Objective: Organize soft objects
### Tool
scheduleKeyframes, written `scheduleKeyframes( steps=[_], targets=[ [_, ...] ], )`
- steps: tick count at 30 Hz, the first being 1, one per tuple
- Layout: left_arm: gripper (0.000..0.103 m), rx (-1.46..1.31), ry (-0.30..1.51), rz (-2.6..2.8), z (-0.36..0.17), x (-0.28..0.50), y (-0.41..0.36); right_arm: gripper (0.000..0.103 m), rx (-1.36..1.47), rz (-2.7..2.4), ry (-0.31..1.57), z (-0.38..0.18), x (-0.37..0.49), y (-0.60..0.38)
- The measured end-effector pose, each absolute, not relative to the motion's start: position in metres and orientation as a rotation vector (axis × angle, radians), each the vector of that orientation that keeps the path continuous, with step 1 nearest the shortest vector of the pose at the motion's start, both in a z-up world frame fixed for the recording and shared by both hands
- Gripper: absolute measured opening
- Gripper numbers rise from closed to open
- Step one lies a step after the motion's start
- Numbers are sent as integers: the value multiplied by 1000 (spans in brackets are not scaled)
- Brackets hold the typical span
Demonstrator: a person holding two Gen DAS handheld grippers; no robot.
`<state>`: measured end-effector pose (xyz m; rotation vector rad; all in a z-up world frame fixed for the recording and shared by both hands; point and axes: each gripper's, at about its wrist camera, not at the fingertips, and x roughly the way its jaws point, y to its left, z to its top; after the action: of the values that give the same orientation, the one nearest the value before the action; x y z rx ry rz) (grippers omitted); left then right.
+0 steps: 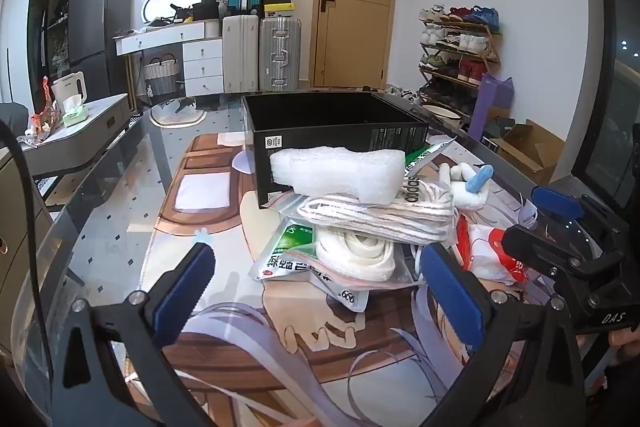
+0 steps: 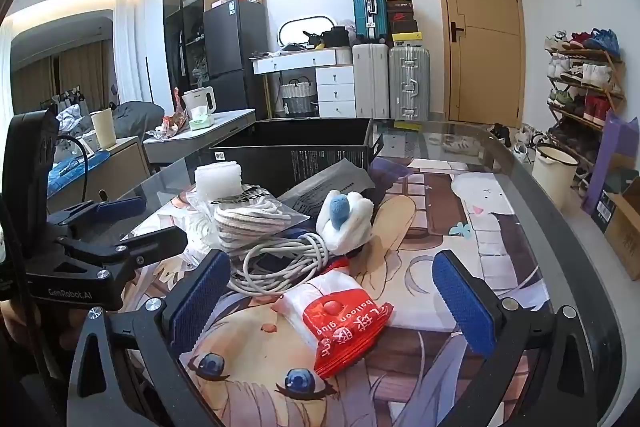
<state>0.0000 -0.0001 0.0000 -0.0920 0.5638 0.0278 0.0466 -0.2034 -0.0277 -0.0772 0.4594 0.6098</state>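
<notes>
A pile of soft things lies on the glass table in front of an open black box (image 1: 340, 131) (image 2: 296, 155). It holds a white foam block (image 1: 340, 171) (image 2: 218, 179), bagged striped socks (image 1: 380, 215) (image 2: 248, 223), a bag of white laces (image 1: 352, 255), a green sachet (image 1: 286, 251), a white plush with a blue part (image 1: 468, 187) (image 2: 348, 219), a coiled white cable (image 2: 280, 263) and a red-and-white balloon-glue bag (image 2: 340, 323) (image 1: 496, 255). My left gripper (image 1: 316, 291) is open, just short of the laces. My right gripper (image 2: 332, 299) is open, straddling the glue bag.
An anime-print mat (image 2: 460, 227) covers the table; its curved edge (image 2: 560, 219) runs on the right. A side table with a kettle (image 1: 72, 91) stands left. Suitcases (image 1: 260, 55), a door and a shoe rack (image 1: 460, 47) are behind.
</notes>
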Motion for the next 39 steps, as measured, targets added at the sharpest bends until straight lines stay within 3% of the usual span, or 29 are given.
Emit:
scheduleKeyframes(
  steps=[39],
  targets=[
    [103,-102,554,26,5,-2,-2,103,-95,607,488,-32,48,-202]
  ],
)
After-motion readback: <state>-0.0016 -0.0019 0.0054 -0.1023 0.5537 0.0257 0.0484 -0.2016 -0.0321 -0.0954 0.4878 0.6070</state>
